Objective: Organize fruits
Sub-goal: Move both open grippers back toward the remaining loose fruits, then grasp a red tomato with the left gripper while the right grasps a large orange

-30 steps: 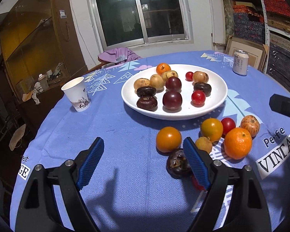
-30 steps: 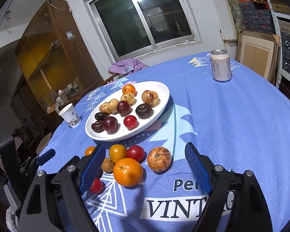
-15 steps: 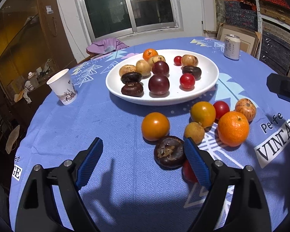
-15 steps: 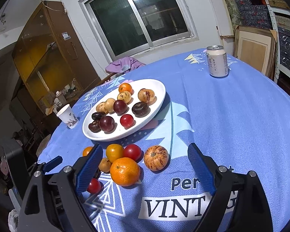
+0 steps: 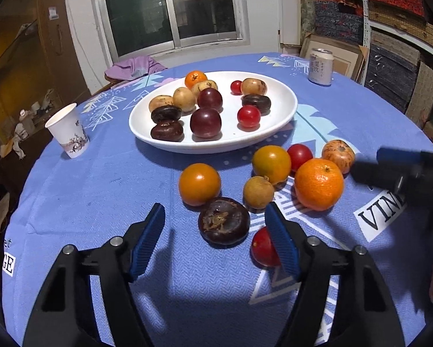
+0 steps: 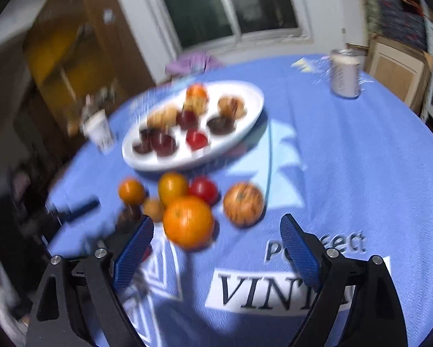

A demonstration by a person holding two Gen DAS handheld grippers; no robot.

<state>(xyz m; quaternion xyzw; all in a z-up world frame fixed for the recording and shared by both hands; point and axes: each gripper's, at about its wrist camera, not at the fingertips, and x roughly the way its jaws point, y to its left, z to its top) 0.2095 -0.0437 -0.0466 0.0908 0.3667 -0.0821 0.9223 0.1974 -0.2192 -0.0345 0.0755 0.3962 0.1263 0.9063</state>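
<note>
A white plate [image 5: 274,133] holds several plums, tomatoes and brown fruits. In front of it on the blue tablecloth lie a big orange [image 5: 319,183], two orange tomatoes, a red tomato [image 5: 299,153], a striped fruit [image 5: 338,154] and a small brown fruit [image 5: 258,192]. My left gripper [image 5: 214,211] is closing around a dark brown fruit [image 5: 223,221]; its pads stand clear of it. A red cherry tomato [image 5: 261,247] is half hidden behind the right finger. In the blurred right wrist view my right gripper [image 6: 216,219] is open just short of the orange [image 6: 187,221].
A paper cup [image 5: 67,133] stands at the left and a drink can [image 5: 320,66] at the far right of the table. A purple cloth [image 5: 132,68] lies beyond the far edge. My right gripper [image 5: 401,167] shows blurred beside the striped fruit.
My left jaws have narrowed and the dark fruit now lies between them. My right gripper has dropped closer to the orange, and its view has gone blurred.
</note>
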